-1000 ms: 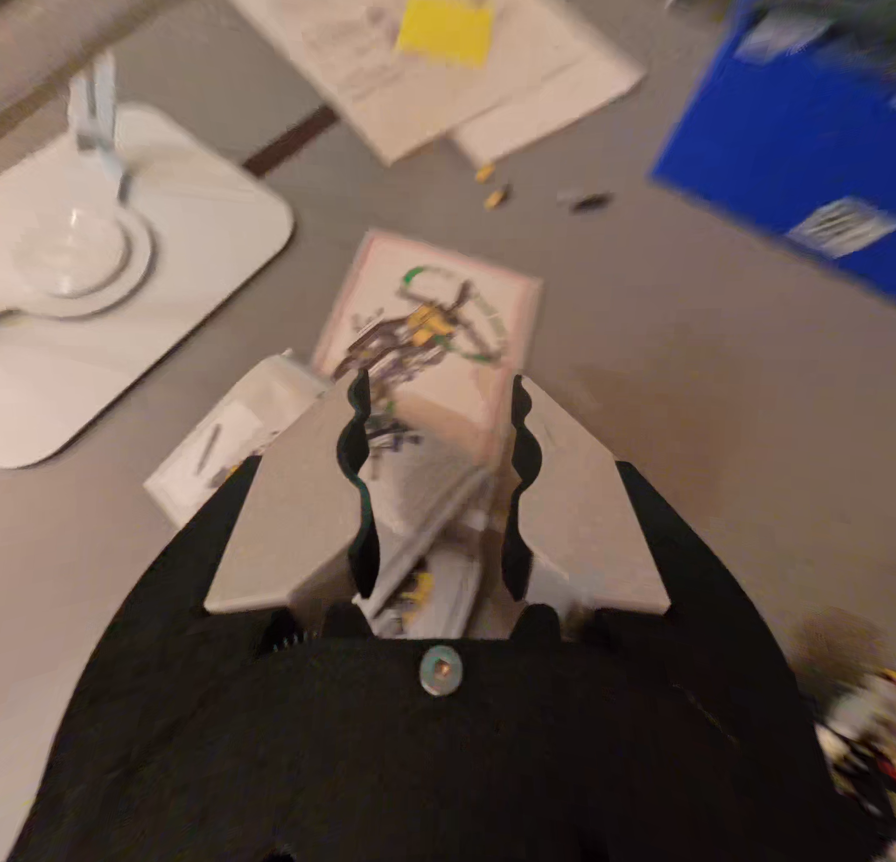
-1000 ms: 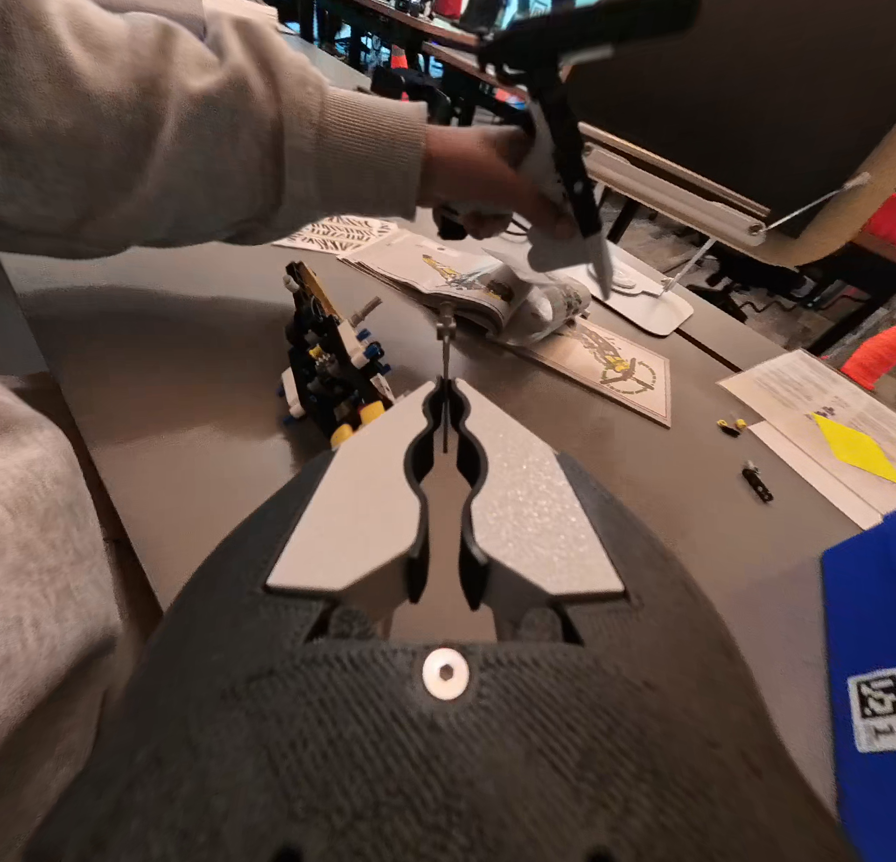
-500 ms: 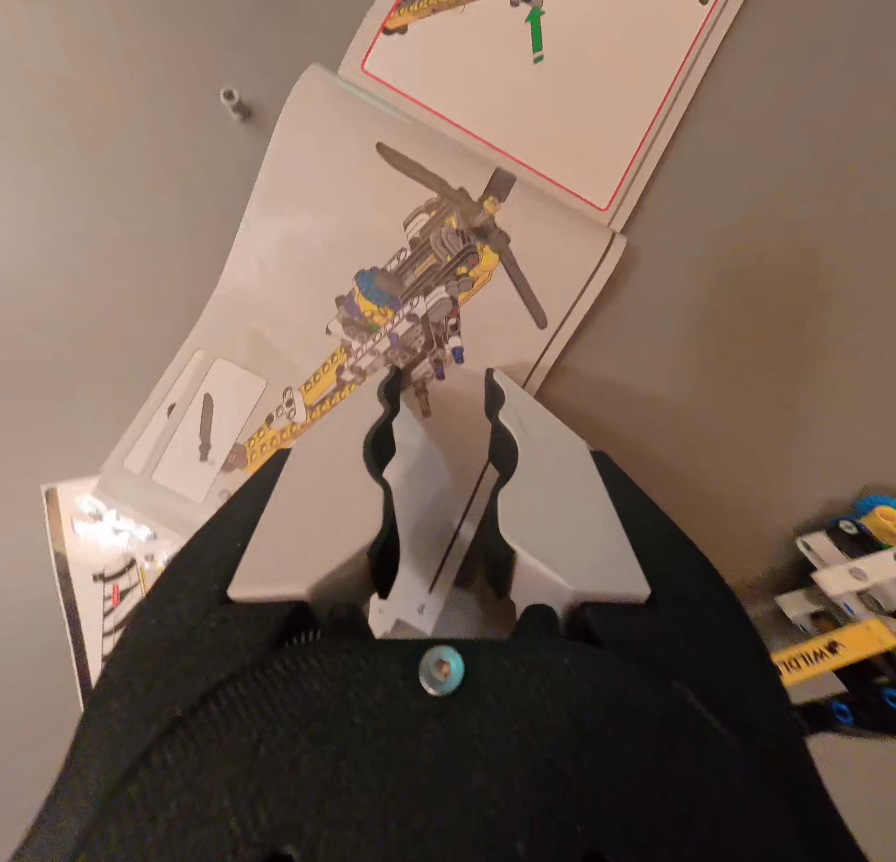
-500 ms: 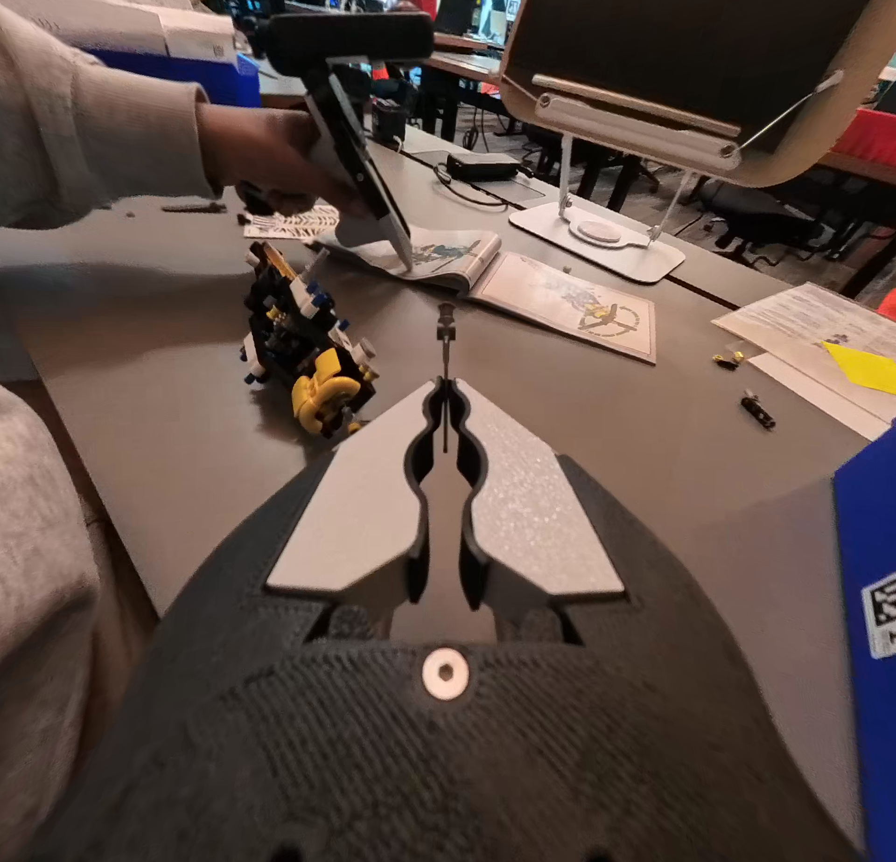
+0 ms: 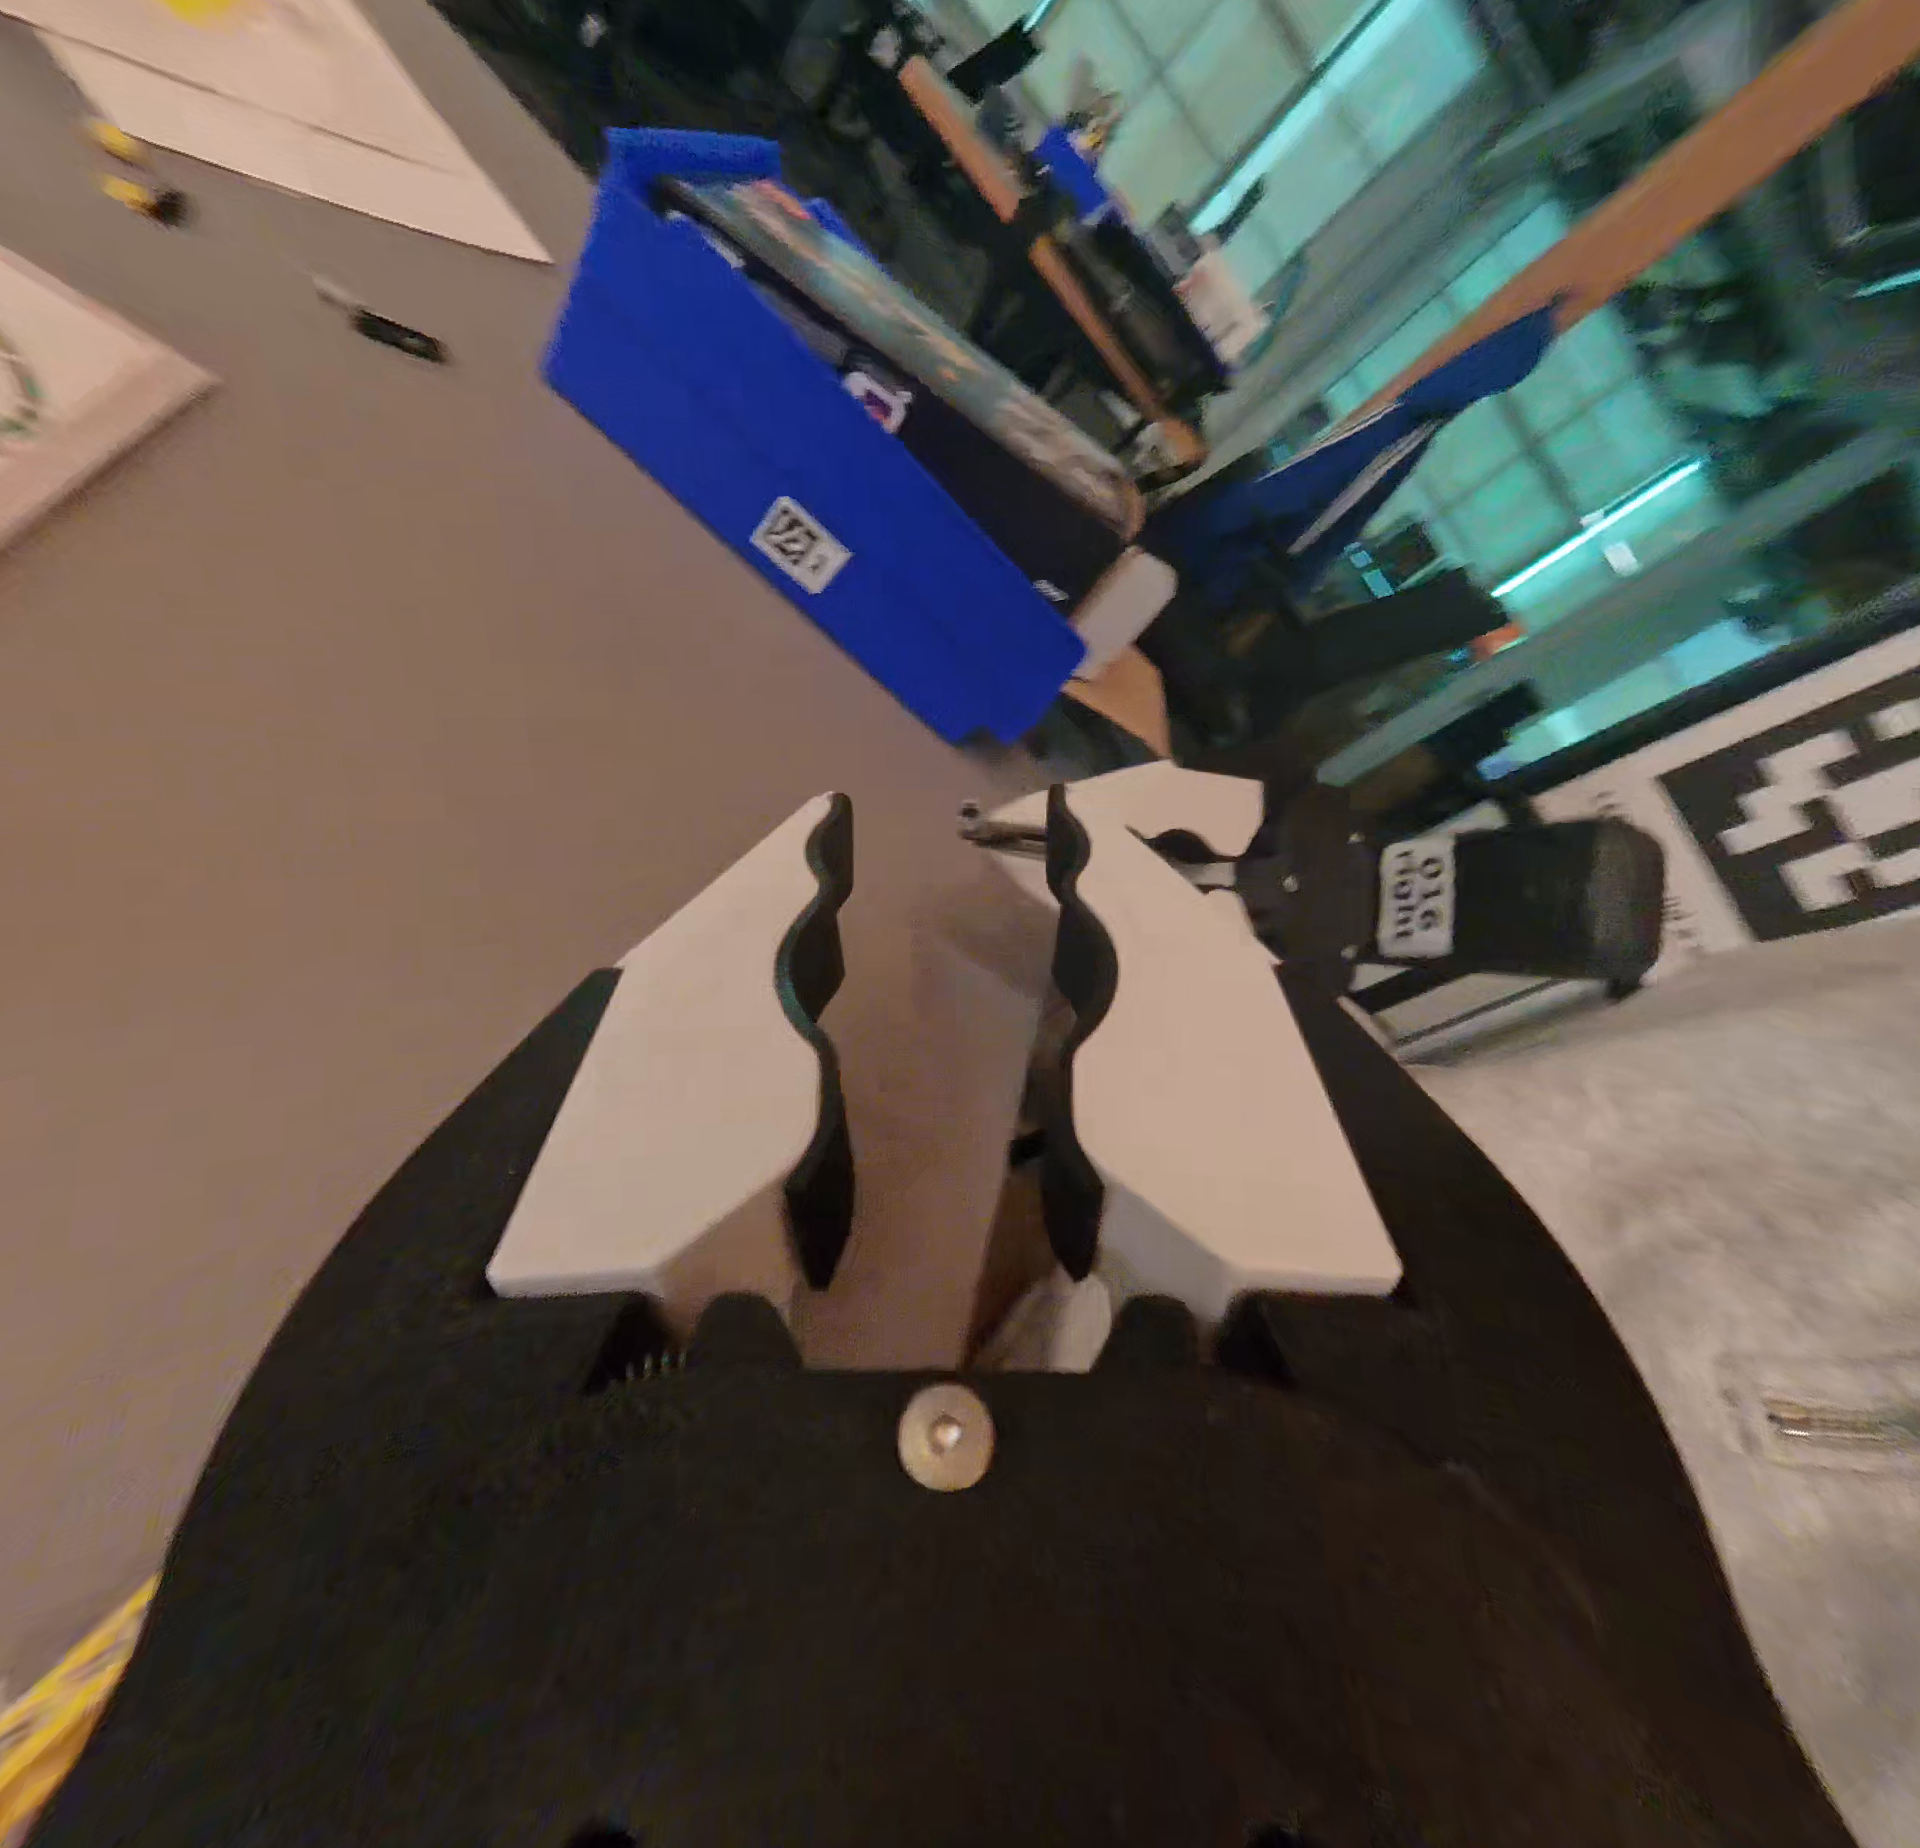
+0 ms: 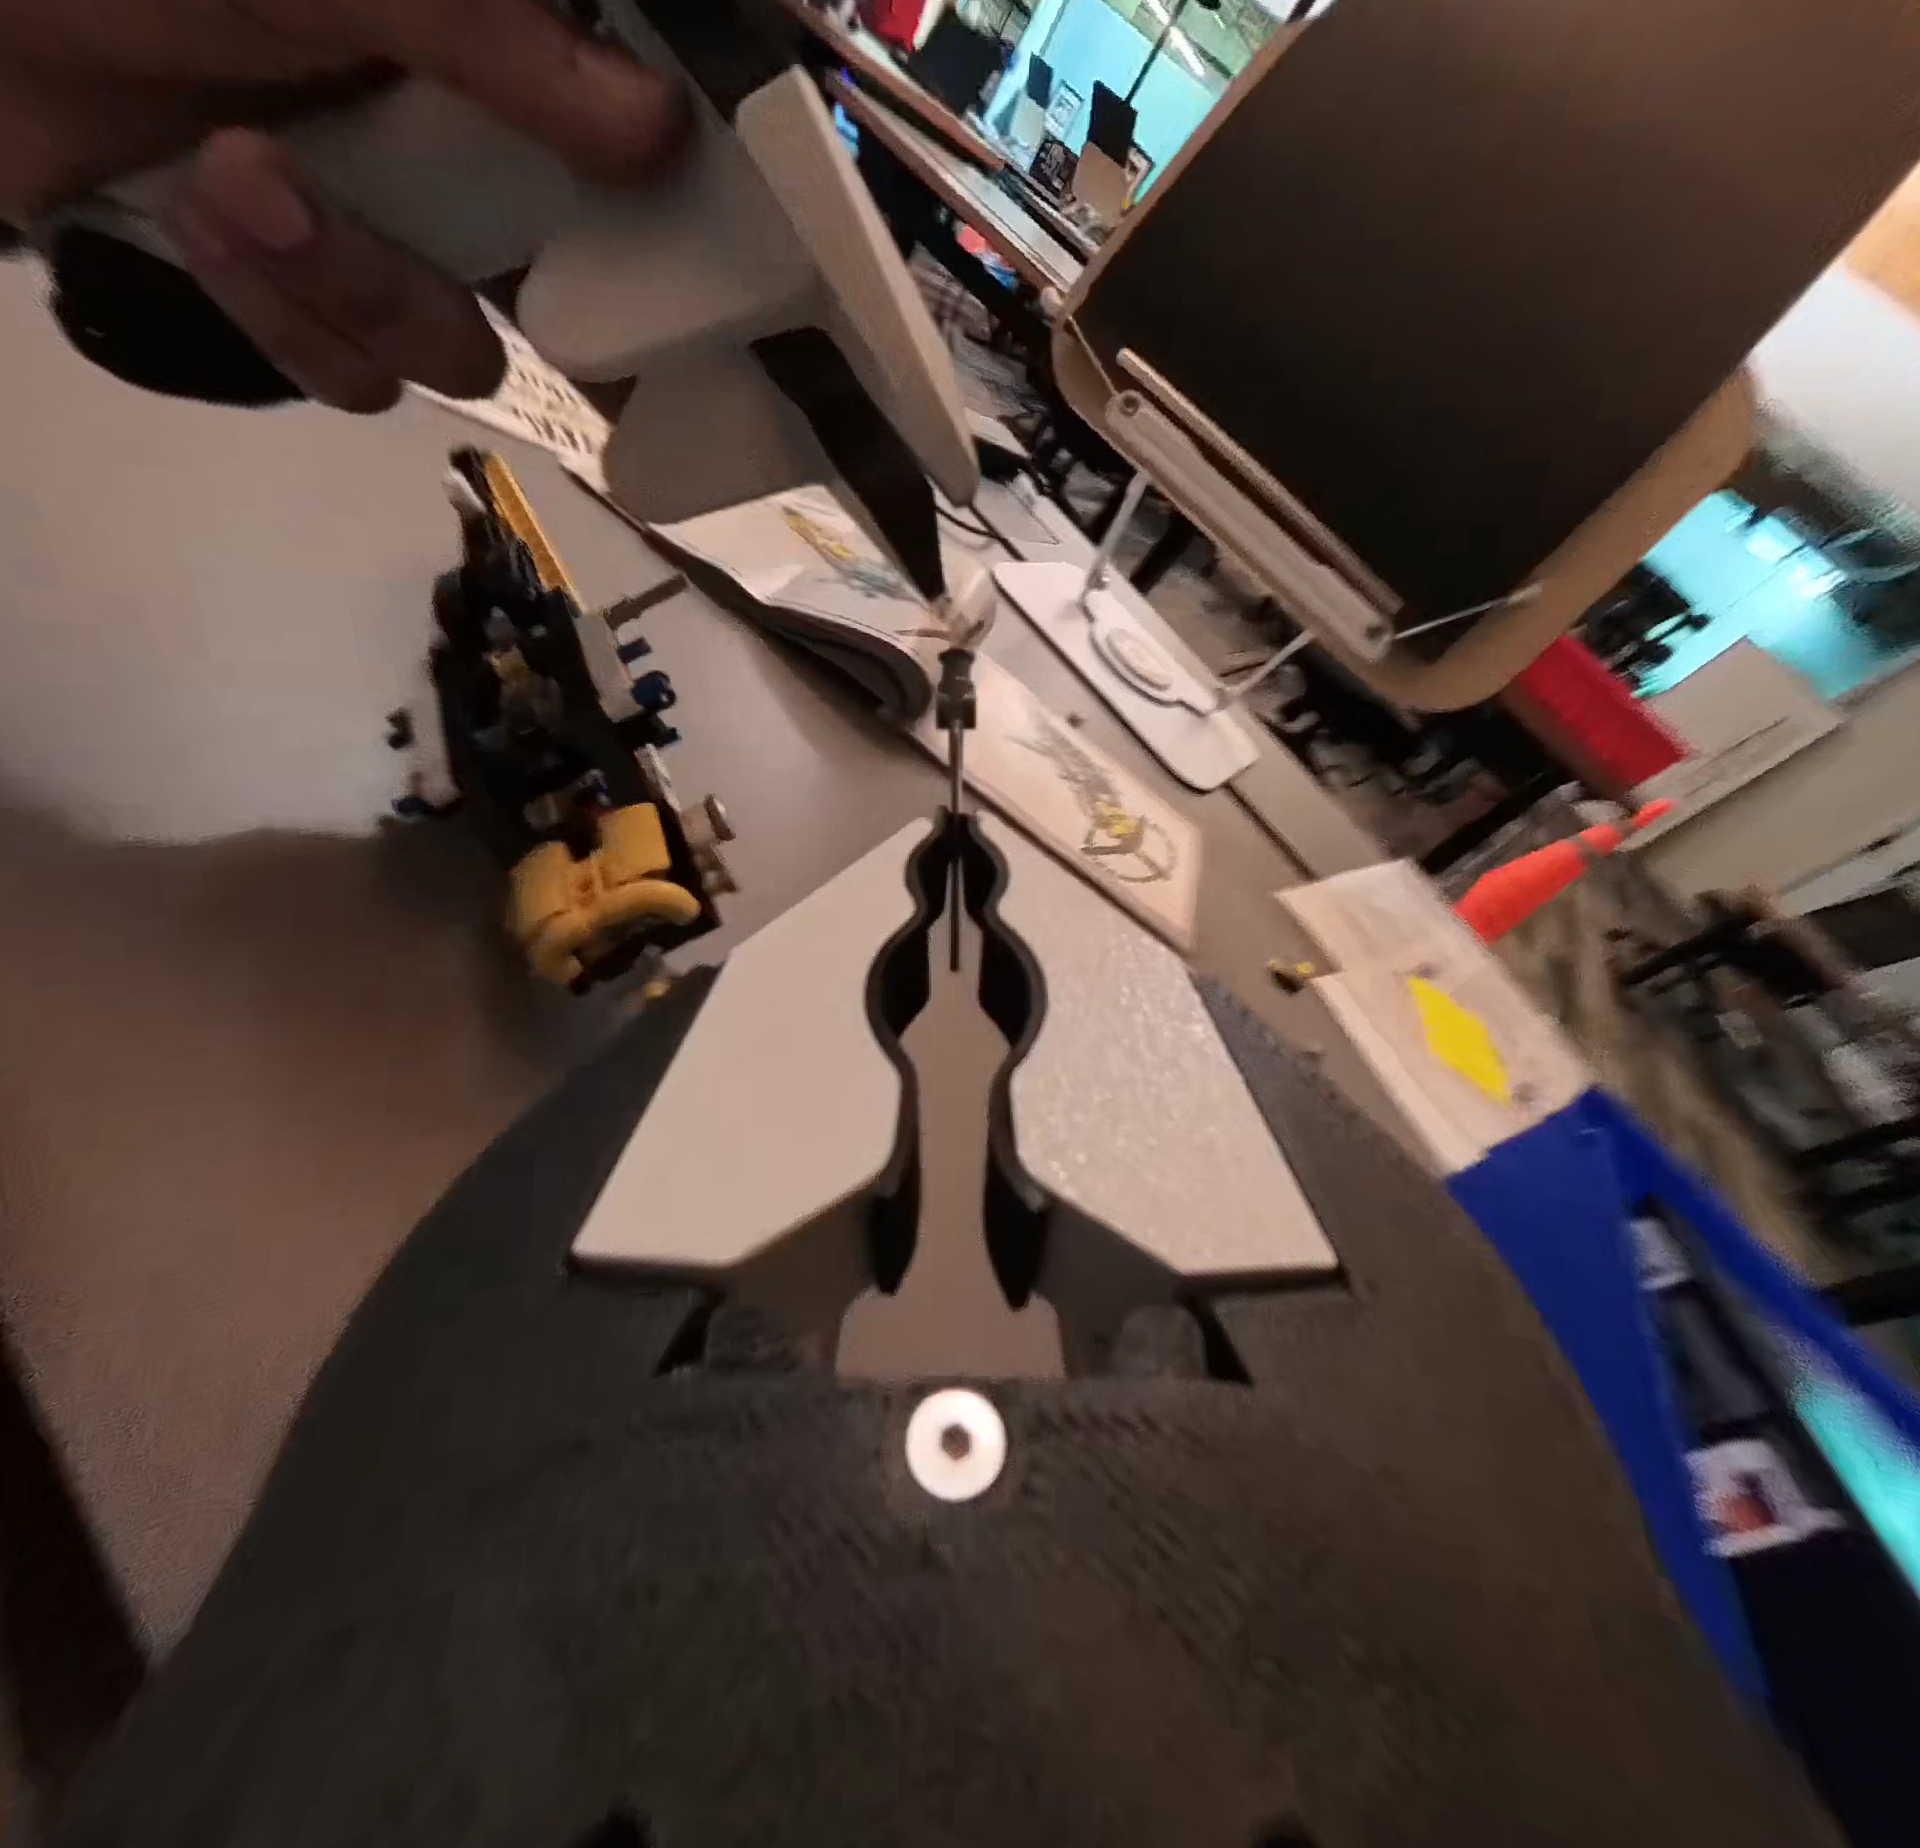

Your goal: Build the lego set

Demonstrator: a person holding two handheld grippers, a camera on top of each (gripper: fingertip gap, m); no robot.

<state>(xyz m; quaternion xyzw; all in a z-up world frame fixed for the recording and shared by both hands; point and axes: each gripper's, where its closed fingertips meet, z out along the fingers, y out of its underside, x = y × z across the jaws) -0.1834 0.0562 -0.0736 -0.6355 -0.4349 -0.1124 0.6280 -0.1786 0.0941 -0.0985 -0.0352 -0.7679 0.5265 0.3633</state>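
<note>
My right gripper [image 6: 954,824] is shut on a thin dark axle [image 6: 954,759] with a small grey connector on its far end. My left gripper [image 5: 943,801] is open with nothing between its jaws. It also shows in the right wrist view [image 6: 943,543], held by a hand and pointing down right at the axle's tip. In the left wrist view, the right gripper [image 5: 1132,819] lies just behind my right finger, with the axle tip [image 5: 971,824] poking into the gap. The black and yellow lego model [image 6: 582,759] lies on the grey table to the left.
An open instruction booklet [image 6: 821,593] and a printed sheet [image 6: 1112,842] lie beyond the axle. A white stand [image 6: 1143,666] holds a dark tablet [image 6: 1455,240]. A blue bin [image 5: 790,468] stands to the right, also in the right wrist view [image 6: 1621,1279]. Papers with a yellow note [image 6: 1449,1029] and small loose pieces [image 5: 395,335] lie nearby. Some 5 centimetres of space lies between my two pairs of fingers.
My left gripper has left the booklet and swung up to the axle tip held by my right gripper. The right gripper has tilted and kept its hold.
</note>
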